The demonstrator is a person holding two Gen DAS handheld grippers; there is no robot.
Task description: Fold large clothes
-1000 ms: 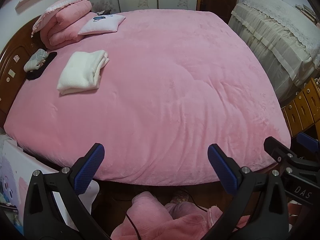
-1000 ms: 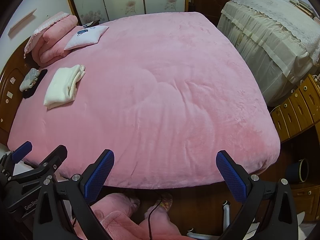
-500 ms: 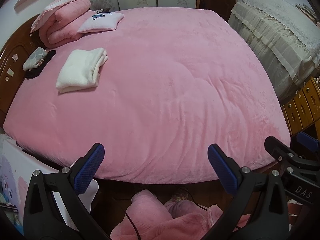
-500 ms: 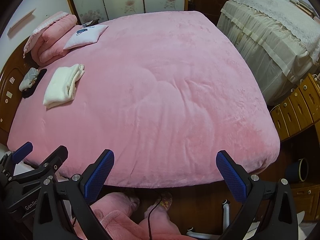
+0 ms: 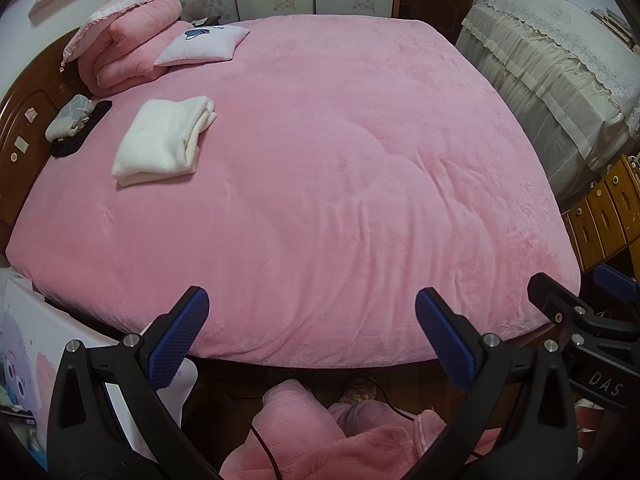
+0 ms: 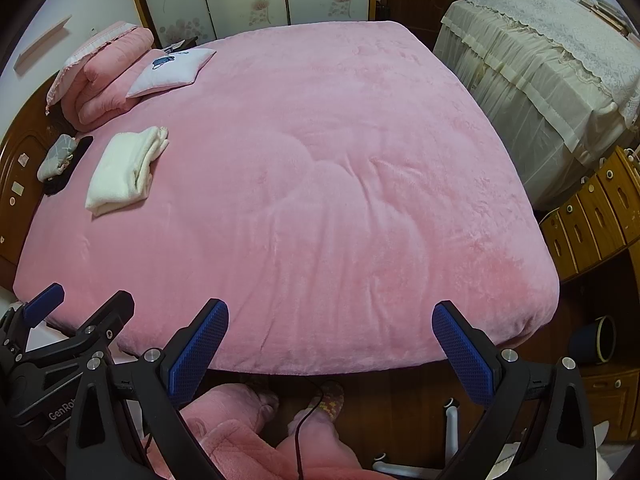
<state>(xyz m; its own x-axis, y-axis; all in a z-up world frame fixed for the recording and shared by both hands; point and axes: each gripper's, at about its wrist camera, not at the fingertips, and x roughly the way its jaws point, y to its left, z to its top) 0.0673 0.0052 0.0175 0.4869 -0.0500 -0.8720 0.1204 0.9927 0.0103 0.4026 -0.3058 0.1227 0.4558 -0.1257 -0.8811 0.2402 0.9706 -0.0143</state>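
Observation:
A folded white garment [image 5: 164, 140] lies on the pink bed [image 5: 340, 200] at the far left, near the headboard; it also shows in the right wrist view [image 6: 126, 170]. My left gripper [image 5: 308, 336] is open and empty, held above the bed's near edge. My right gripper [image 6: 326, 344] is open and empty too, beside the left one, which shows at the lower left of its view [image 6: 72, 328]. The right gripper shows at the right edge of the left wrist view [image 5: 580, 312]. Both are far from the garment.
A folded pink quilt [image 5: 124, 40] and a white pillow [image 5: 200, 44] lie at the bed's head. A small grey bundle [image 5: 70, 116] lies by the wooden headboard [image 5: 16, 120]. A lace-covered piece of furniture [image 5: 560, 60] and wooden drawers [image 5: 608, 208] stand to the right.
Both views have drifted slightly; the bed sits a touch higher in frame. Both grippers remain open and empty.

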